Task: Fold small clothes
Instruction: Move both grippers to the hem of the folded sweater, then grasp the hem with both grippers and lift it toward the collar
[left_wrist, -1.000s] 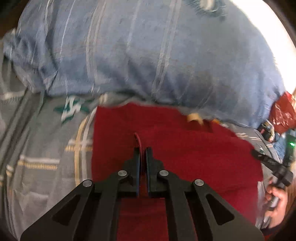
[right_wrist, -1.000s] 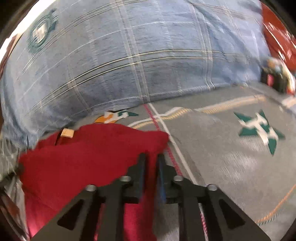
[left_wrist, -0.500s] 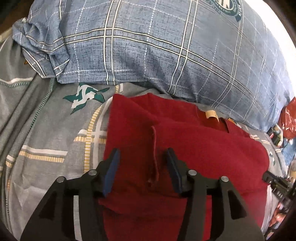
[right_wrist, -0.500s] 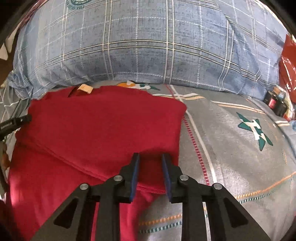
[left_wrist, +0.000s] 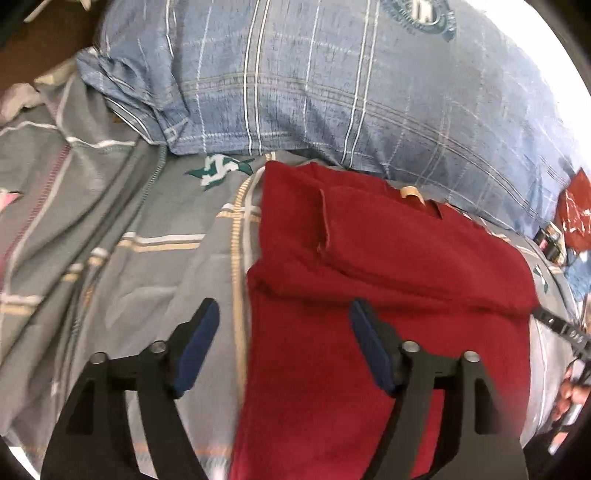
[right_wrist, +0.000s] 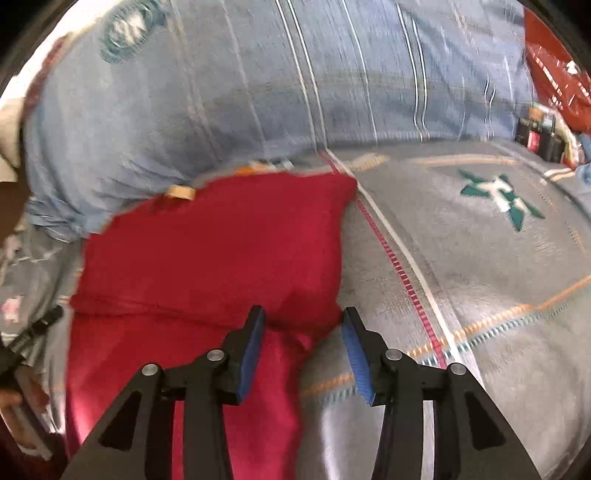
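Observation:
A red garment (left_wrist: 388, 273) lies on the grey patterned bedspread, its far part folded over itself, a tan label at the collar by the pillow. It also shows in the right wrist view (right_wrist: 221, 251). My left gripper (left_wrist: 284, 317) is open and empty, hovering over the garment's left edge. My right gripper (right_wrist: 303, 325) is open and empty, over the garment's right edge near the fold line.
A large blue plaid pillow (left_wrist: 332, 85) lies behind the garment. The grey bedspread (right_wrist: 480, 277) with green star marks extends to the right. Red packaging and small dark items (right_wrist: 543, 136) sit at the far right. A crumpled grey sheet (left_wrist: 55, 192) lies left.
Both grippers went from shut on the red cloth to open, letting the folded part lie flat. Both have drawn back toward the garment's near part.

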